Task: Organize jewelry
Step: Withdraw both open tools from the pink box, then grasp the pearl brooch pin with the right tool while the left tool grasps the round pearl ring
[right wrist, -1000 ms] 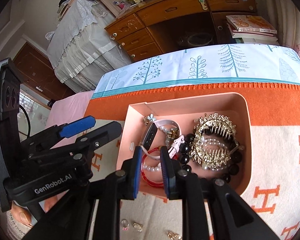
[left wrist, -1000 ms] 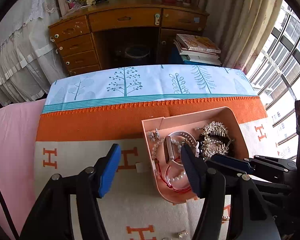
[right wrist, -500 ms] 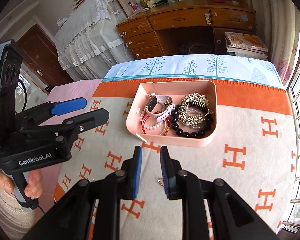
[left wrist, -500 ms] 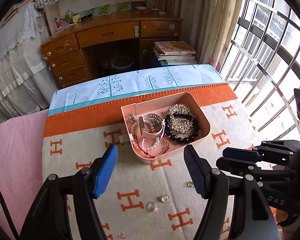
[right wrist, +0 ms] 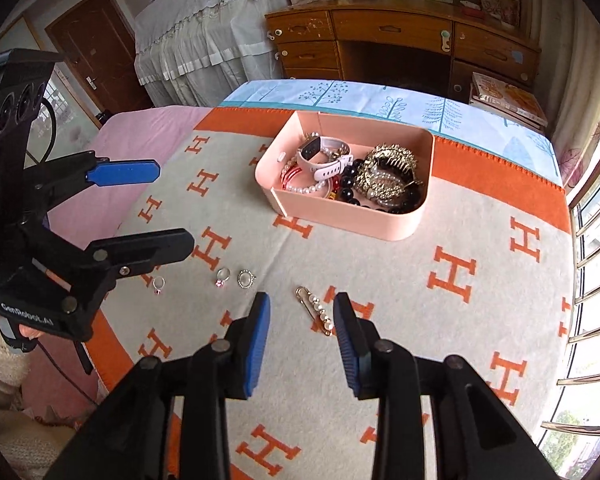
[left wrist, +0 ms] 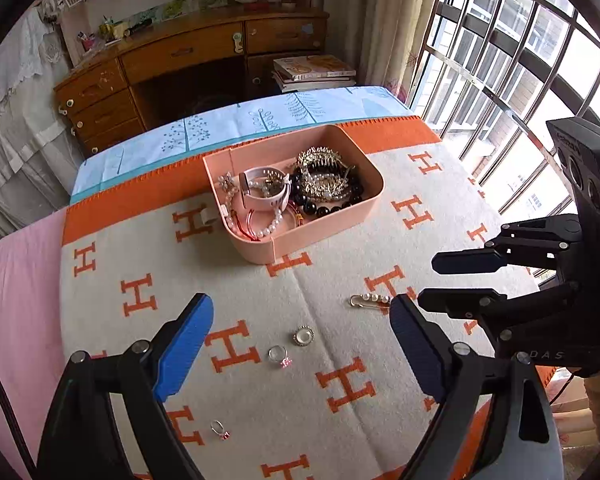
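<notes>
Both grippers have drawn back from the pink tray point(left wrist: 328, 224), which a second ago filled the lower part of each view and now sits well apart from them on the blanket point(left wrist: 380, 248) patterned with orange H's. Left gripper point(left wrist: 300, 344): fingers wide and opening, nothing between them; below them on the blanket lie a round ring point(left wrist: 303, 335), a ring with a pink stone point(left wrist: 279, 355) and a second pink-stoned ring point(left wrist: 219, 429). Right gripper point(right wrist: 302, 340): fingers narrower, also opening, empty, with a pearl pin point(right wrist: 317, 310) lying on the blanket between their tips, apparently untouched. Tray contents: a pink watch point(right wrist: 324, 158), pearl bracelets, black beads and gold hair combs point(right wrist: 388, 172). Background: a wooden desk point(left wrist: 188, 64).
</notes>
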Demonstrator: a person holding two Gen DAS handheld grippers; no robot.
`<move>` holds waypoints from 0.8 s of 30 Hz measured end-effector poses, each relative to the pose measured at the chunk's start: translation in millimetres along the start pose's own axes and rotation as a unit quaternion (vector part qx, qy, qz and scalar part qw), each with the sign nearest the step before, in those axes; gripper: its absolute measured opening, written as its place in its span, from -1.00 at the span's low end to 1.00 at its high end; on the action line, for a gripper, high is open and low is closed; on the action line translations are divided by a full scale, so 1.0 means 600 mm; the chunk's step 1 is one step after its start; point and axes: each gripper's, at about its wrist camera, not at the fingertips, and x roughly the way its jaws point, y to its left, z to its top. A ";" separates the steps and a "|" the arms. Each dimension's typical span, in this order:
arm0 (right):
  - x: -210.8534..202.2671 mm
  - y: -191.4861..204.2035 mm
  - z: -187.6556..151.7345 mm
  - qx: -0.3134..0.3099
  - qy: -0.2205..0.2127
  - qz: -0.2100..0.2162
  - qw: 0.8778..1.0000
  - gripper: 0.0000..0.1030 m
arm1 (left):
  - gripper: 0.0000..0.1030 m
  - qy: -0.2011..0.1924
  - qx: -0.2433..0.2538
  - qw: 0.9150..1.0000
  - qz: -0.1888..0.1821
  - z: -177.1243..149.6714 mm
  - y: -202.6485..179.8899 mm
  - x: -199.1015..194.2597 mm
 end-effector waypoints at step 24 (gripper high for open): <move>0.145 0.014 -0.019 -0.109 0.083 -0.034 0.990 -0.49 | 0.72 0.058 -0.063 0.996 0.002 -0.057 0.046 0.101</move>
